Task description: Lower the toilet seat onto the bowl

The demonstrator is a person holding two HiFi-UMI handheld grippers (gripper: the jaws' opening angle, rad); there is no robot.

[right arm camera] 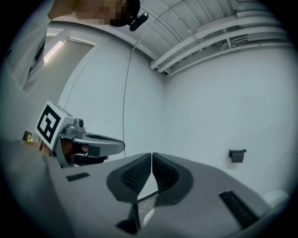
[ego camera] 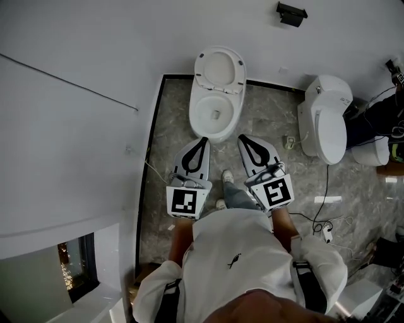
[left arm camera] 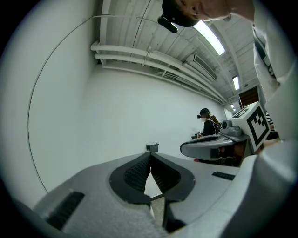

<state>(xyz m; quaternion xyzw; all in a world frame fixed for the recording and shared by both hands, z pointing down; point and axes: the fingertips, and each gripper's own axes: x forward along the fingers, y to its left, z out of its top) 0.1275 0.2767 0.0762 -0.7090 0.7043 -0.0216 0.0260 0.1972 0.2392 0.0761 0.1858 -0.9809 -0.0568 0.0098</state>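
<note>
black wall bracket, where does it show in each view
Head view: black wall bracket at the top, right of centre, up-right of the toilet.
Left gripper view: bracket near picture centre.
Right gripper view: bracket right of centre, slightly low.
Shared landmark: the white wall it hangs on.

Head view looks steeply down on the toilet [ego camera: 218, 134] and floor [ego camera: 265, 126]. Both gripper views face level at the wall [right arm camera: 209, 107], sharing its black holder [left arm camera: 152, 147].
</note>
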